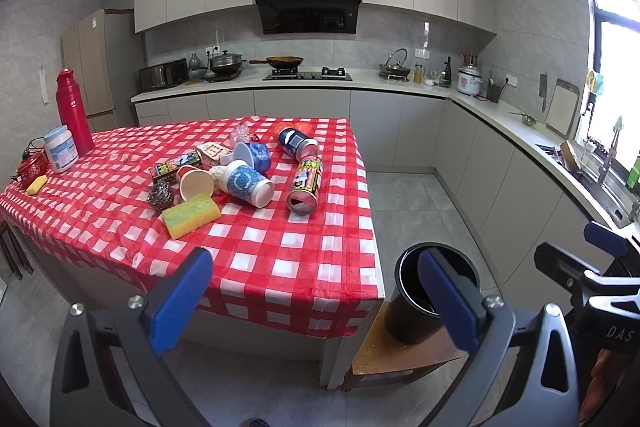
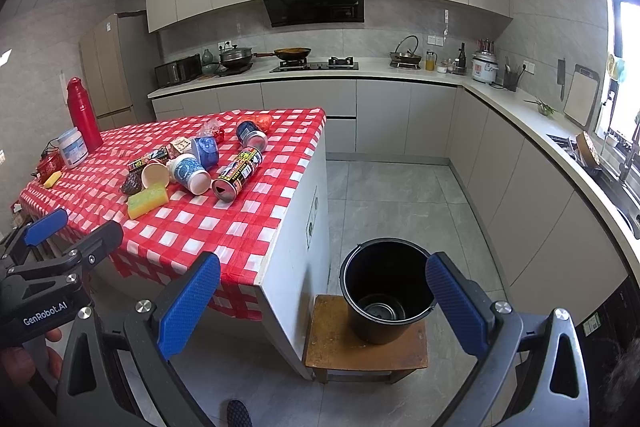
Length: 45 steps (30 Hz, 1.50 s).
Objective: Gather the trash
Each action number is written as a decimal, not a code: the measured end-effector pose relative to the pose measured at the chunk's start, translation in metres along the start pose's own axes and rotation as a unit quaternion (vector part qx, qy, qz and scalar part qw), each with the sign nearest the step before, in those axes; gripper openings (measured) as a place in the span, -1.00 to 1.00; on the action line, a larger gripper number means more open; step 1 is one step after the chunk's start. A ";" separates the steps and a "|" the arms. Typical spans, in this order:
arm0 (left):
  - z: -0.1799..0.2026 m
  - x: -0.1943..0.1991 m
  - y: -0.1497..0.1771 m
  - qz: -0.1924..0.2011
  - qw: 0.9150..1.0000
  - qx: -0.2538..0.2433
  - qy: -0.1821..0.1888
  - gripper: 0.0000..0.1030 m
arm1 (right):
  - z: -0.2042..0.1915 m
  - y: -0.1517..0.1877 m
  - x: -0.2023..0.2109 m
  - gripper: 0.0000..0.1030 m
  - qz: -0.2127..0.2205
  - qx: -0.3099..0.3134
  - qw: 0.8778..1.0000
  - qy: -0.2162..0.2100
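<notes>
Right now both grippers are wide apart and hold nothing. The left gripper [image 1: 316, 299] hangs off the near edge of the table [image 1: 280, 267]. The right gripper [image 2: 322, 303] hangs over the floor, just above the bucket [image 2: 386, 291].

The trash lies in a heap in the middle of the tabletop. A can [image 1: 305, 183] with a busy label lies on its side, closest to the right edge. A blue can [image 1: 298, 143] lies behind it, nearer the far edge. Two blue cups [image 1: 250, 183] and a red cup [image 1: 196, 183] are tipped over beside them. A small box [image 1: 176, 166] lies to their left, touching the red cup. A sponge [image 1: 191, 215] and a steel scrubber [image 1: 160, 195] lie at the front of the heap.

The black bucket stands on a low stool [image 2: 364, 347] by the near right corner of the table. Something round seems to sit at its bottom, but I cannot tell what.

I think the first pick is about to begin. The busy can looks easiest, as it lies alone and close to the bucket. Come at it from above, with one finger on each long side. It is round, so it may roll; close slowly and in the middle. Lift it clear of the cups, carry it past the right edge, and let go low inside the bucket.
</notes>
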<state>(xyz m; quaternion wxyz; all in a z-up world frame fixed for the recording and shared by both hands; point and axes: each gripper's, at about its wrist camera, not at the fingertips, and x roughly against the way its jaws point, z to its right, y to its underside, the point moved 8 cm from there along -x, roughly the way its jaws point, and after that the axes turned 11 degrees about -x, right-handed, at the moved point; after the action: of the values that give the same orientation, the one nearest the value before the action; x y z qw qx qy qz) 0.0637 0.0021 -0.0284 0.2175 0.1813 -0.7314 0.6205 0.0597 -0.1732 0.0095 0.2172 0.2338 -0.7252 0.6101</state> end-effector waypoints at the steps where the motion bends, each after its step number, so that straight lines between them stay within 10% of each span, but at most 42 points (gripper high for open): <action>1: 0.000 0.000 0.000 0.000 1.000 0.001 0.000 1.00 | 0.000 0.000 0.000 1.00 0.000 -0.001 1.000 0.000; 20: -0.088 -0.039 0.027 -0.044 0.997 0.043 -0.035 1.00 | -0.039 -0.004 -0.060 1.00 -0.032 0.010 0.998 -0.049; 25: -0.116 -0.069 0.035 -0.054 0.997 0.032 -0.033 0.71 | -0.066 -0.015 -0.090 0.97 -0.040 0.009 0.997 -0.063; 45: -0.192 -0.214 0.042 -0.108 0.993 -0.049 -0.013 0.64 | -0.150 -0.041 -0.225 0.64 -0.091 -0.031 0.994 -0.054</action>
<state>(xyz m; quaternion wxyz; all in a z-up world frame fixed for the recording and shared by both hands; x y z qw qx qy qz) 0.2388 0.1970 -0.1535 0.2820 0.2565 -0.7401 0.5540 0.2681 -0.0142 -0.0697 0.2395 0.3250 -0.7299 0.5516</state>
